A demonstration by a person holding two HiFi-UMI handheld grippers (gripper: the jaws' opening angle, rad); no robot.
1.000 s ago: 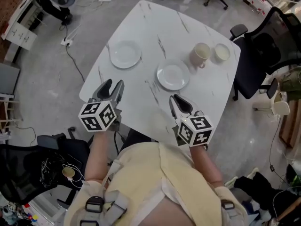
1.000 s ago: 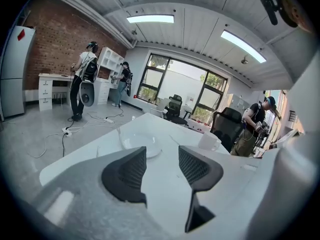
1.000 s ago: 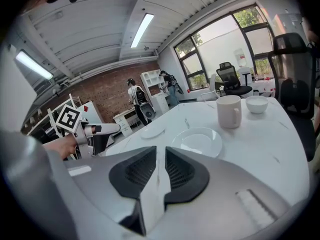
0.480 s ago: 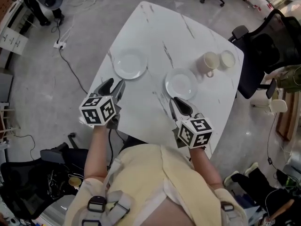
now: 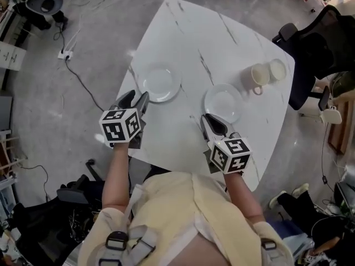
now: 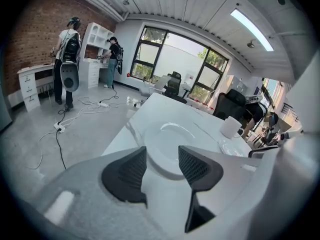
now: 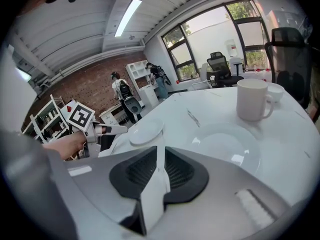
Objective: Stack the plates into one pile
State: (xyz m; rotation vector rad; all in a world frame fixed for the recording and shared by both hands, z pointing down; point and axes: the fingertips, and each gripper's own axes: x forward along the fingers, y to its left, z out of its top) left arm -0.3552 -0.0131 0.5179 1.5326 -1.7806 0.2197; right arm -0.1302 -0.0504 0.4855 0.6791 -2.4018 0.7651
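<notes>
Two white plates lie apart on the white marble table [image 5: 183, 32]. The left plate [image 5: 160, 84] [image 6: 167, 144] sits just ahead of my left gripper [image 5: 135, 100] [image 6: 162, 164], whose jaws stand open and frame the plate's near rim without touching it. The right plate [image 5: 223, 103] [image 7: 227, 144] lies just beyond my right gripper [image 5: 209, 121] [image 7: 161, 166], a little to its right. Only a narrow slit separates that gripper's jaws, and nothing is between them. The right gripper view also shows the left plate [image 7: 146, 132] and the left gripper's marker cube [image 7: 80, 116].
A white mug [image 5: 258, 75] [image 7: 252, 100] and a small white cup [image 5: 277, 69] stand near the table's right edge, beyond the right plate. Black office chairs [image 5: 319, 37] crowd that side. Cables [image 5: 72, 65] run over the floor at left. People [image 6: 67, 59] stand far back.
Both grippers have moved forward over the table's near edge, each closer to its plate. The left gripper's tips now reach the left plate's near rim.
</notes>
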